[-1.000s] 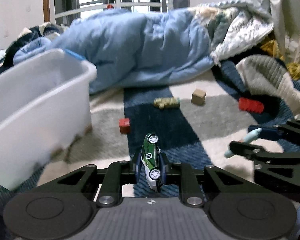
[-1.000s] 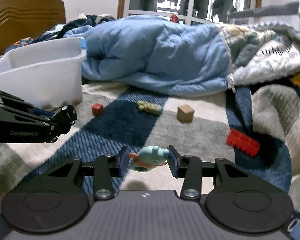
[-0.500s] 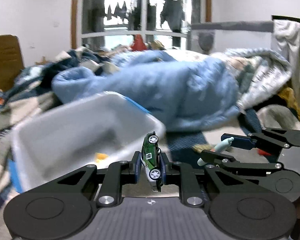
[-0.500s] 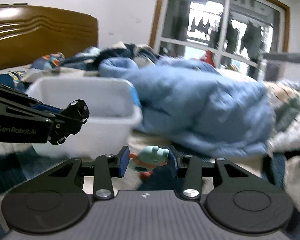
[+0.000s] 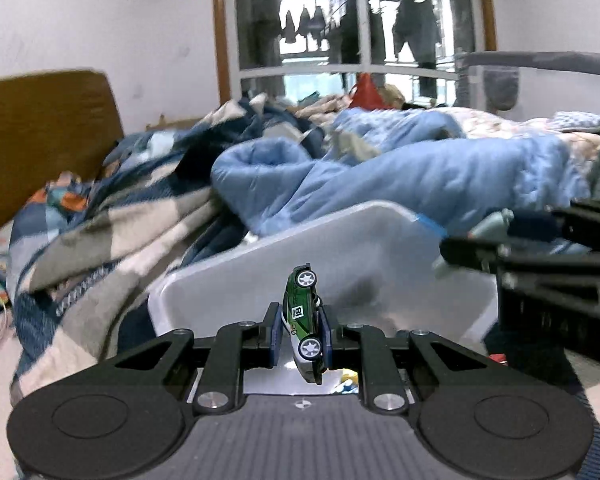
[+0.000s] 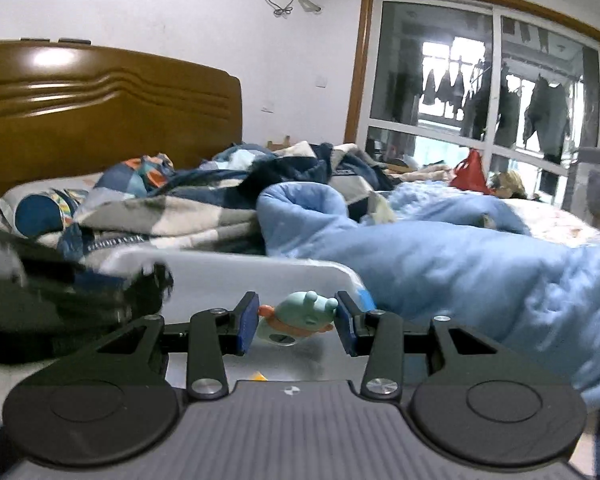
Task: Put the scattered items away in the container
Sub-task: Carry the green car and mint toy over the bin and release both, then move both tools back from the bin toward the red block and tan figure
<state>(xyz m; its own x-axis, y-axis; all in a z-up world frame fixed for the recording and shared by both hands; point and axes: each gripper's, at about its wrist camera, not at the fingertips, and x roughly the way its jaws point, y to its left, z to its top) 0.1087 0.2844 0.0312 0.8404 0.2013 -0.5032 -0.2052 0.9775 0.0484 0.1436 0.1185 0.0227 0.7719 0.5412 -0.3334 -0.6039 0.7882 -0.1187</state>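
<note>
My left gripper (image 5: 301,330) is shut on a small green toy car (image 5: 303,320), held on end with its wheels facing me, above the open white plastic bin (image 5: 228,276). My right gripper (image 6: 296,322) is shut on a pale teal toy figure (image 6: 300,318) with an orange patch, over the same bin (image 6: 236,270). In the left wrist view the right gripper (image 5: 540,256) reaches in from the right over the bin, the teal figure (image 5: 490,226) between its fingers. The left gripper (image 6: 72,300) shows blurred at the left of the right wrist view.
A rumpled light blue quilt (image 5: 420,176) lies behind and to the right of the bin. Plaid blankets (image 5: 112,232) are piled to the left in front of a wooden headboard (image 6: 100,108). Small colourful bits (image 5: 350,384) lie on the bin's floor. A window (image 6: 480,76) stands beyond.
Both grippers swung left and rose from the chequered bedspread with its loose blocks to over the white bin. Each still holds its toy.
</note>
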